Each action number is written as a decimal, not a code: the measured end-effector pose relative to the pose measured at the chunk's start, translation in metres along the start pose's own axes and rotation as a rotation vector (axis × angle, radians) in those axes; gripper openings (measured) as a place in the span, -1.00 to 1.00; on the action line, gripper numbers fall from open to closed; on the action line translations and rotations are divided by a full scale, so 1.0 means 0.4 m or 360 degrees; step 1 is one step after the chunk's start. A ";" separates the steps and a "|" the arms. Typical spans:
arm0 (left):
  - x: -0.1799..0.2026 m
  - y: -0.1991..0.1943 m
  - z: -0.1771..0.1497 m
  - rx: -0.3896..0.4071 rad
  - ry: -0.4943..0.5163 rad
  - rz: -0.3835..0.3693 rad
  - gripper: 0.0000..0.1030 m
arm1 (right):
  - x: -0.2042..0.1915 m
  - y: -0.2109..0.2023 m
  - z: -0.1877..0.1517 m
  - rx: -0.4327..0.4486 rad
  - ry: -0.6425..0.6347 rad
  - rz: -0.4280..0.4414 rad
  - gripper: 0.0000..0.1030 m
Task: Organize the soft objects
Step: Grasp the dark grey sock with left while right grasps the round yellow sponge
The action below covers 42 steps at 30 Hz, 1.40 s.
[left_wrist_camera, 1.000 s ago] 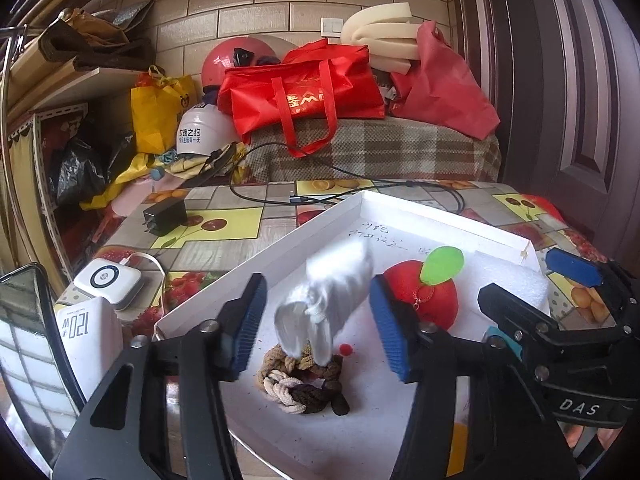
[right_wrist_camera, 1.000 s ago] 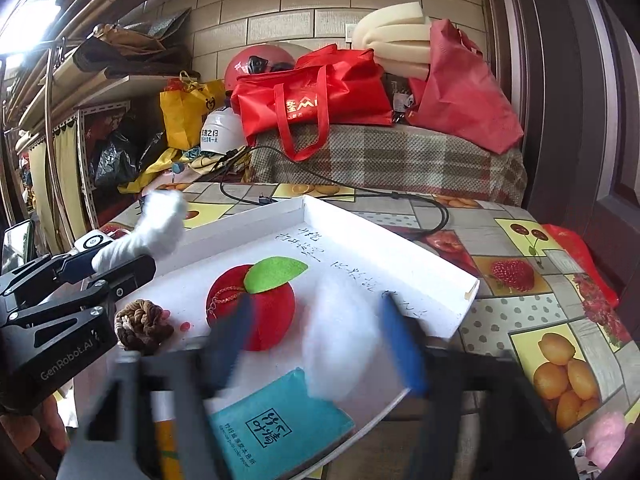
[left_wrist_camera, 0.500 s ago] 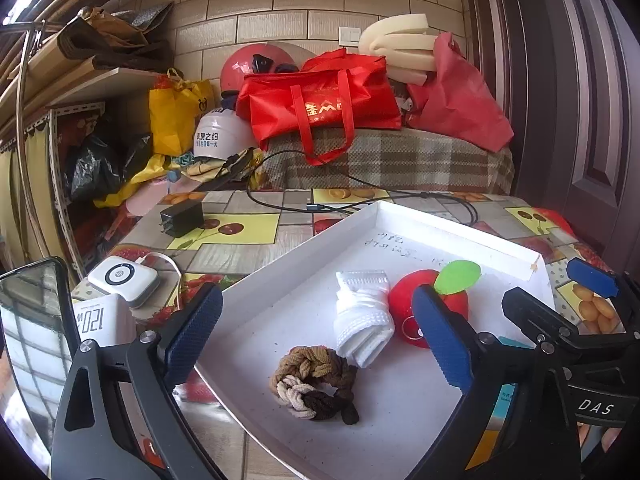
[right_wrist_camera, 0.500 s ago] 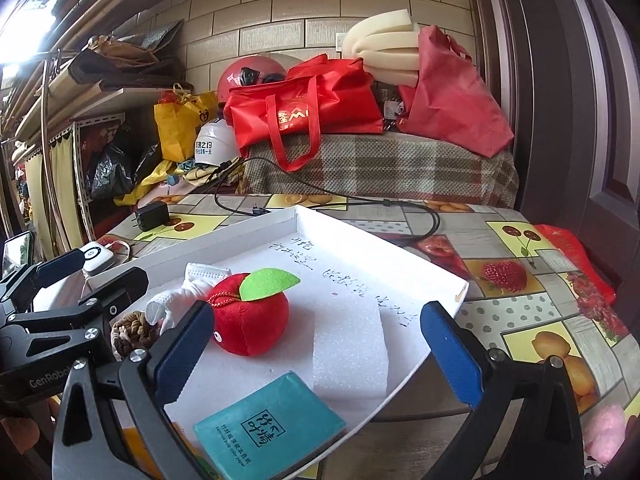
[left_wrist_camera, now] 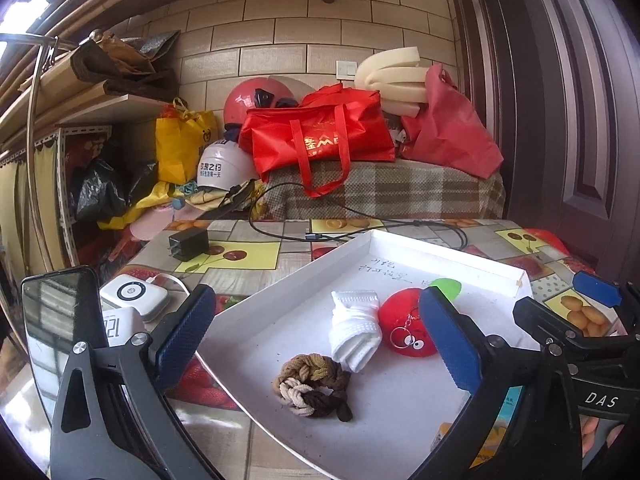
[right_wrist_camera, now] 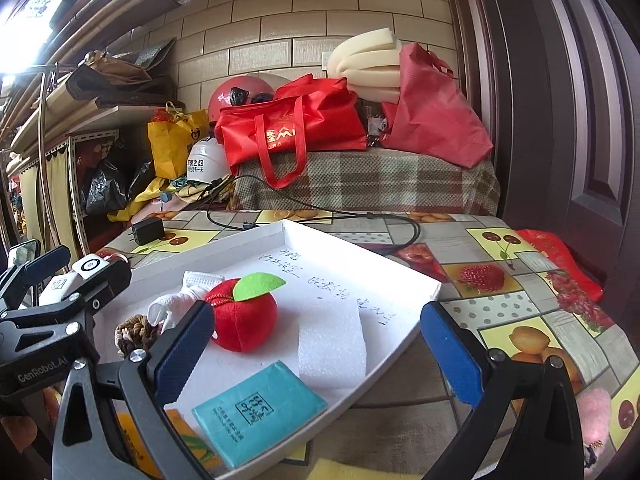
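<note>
L gripper (left_wrist_camera: 316, 344) jaws opening, nothing clamped; rolled white sock (left_wrist_camera: 355, 330) lies free in white tray (left_wrist_camera: 256, 320), w/ red plush apple (left_wrist_camera: 404, 328) touching at its 3 o'clock and braided rope knot (left_wrist_camera: 312, 386) just beside at 7 o'clock. R gripper (right_wrist_camera: 320, 354) fingers wide apart, empty; white foam sheet (right_wrist_camera: 332, 344) lies between them, teal packet (right_wrist_camera: 260, 412) near at 7 o'clock.

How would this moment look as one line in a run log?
left gripper: opening, empty | right gripper: open, empty | tray: sock, apple, rope knot, foam
</note>
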<state>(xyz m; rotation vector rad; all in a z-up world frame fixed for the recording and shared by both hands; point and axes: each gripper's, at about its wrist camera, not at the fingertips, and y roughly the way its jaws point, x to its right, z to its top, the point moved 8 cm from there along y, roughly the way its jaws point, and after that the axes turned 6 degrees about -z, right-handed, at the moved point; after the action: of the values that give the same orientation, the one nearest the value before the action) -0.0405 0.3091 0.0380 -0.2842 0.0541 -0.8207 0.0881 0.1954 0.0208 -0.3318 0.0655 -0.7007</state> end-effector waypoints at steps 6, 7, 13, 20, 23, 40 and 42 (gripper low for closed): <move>0.018 -0.038 -0.010 0.0013 0.0015 -0.0012 0.99 | 0.011 -0.042 -0.011 0.0028 -0.0001 -0.0022 1.00; 0.021 -0.045 -0.012 0.0012 0.0016 -0.0011 0.99 | 0.013 -0.049 -0.013 0.0031 -0.0002 -0.0024 1.00; 0.040 -0.079 -0.028 -0.0001 0.0023 -0.0052 0.99 | 0.017 -0.099 -0.029 0.0056 -0.0023 -0.0030 1.00; 0.067 -0.113 -0.040 -0.0005 0.0051 -0.0094 0.99 | 0.007 -0.150 -0.040 0.0105 -0.0076 -0.0029 0.99; 0.072 -0.131 -0.044 0.0001 0.0044 -0.0107 0.99 | 0.020 -0.157 -0.042 0.0103 -0.0046 -0.0043 1.00; 0.150 -0.255 -0.045 0.0138 -0.0019 -0.0333 0.99 | 0.124 -0.295 -0.056 0.0261 0.0247 -0.0136 1.00; 0.174 -0.241 -0.058 0.0052 0.0002 -0.0420 0.99 | 0.143 -0.262 -0.081 0.0105 0.0310 -0.0156 1.00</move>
<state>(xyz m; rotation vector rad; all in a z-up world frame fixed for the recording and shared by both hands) -0.0655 0.1908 0.0460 -0.2628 0.0043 -1.0828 0.0612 0.0748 0.0267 -0.2038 0.2117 -0.8290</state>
